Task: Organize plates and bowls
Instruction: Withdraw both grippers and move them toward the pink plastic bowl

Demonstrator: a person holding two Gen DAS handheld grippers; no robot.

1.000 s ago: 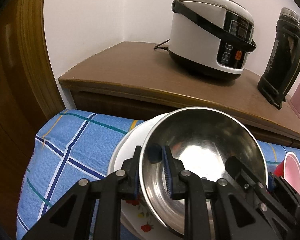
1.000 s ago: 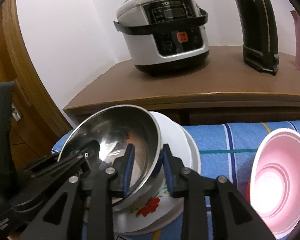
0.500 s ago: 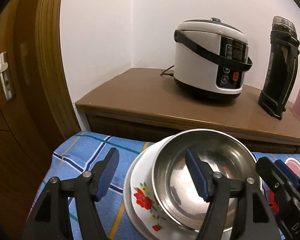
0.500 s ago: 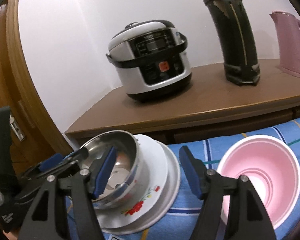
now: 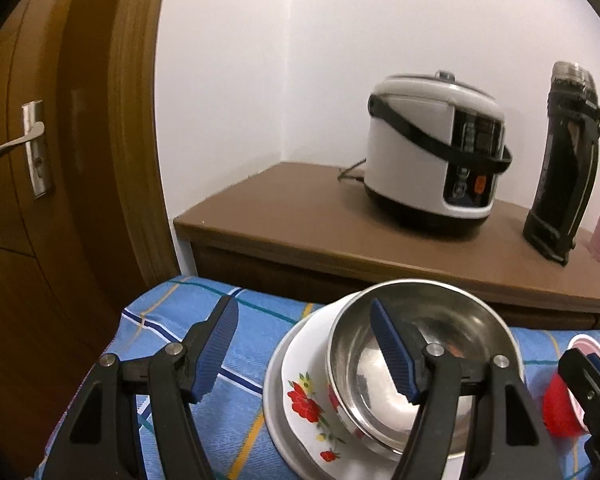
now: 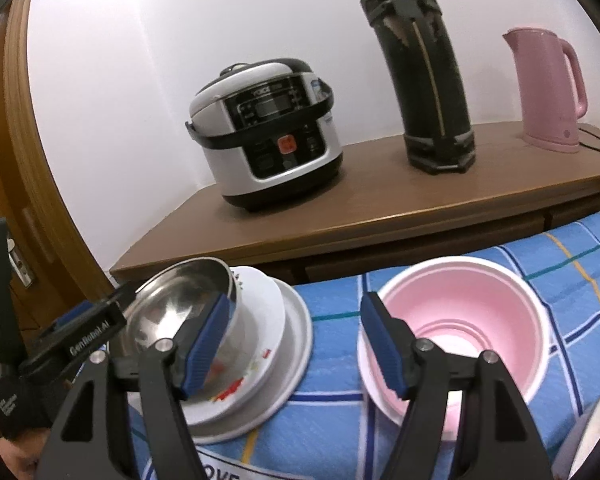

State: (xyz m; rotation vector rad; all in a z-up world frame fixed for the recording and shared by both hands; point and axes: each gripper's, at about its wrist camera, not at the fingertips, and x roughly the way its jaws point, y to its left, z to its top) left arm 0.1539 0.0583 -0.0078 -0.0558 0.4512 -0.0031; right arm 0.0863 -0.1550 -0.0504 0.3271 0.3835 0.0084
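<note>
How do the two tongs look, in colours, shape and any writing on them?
Both the left tongs and the right tongs have black plastic frames with triangular cut-outs and round silver rivets. Each finger ends in a long blue ribbed pad. In the right wrist view, the left tongs show small white lettering on the black body; it seems to read "GenRobot.AI". No cables or sleeves show.

Rice cooker (image 6: pixel 265 134), black thermos (image 6: pixel 422 68), pink kettle (image 6: pixel 548 88) on wooden counter (image 6: pixel 380 208); door handle (image 5: pixel 18 144) left.
</note>
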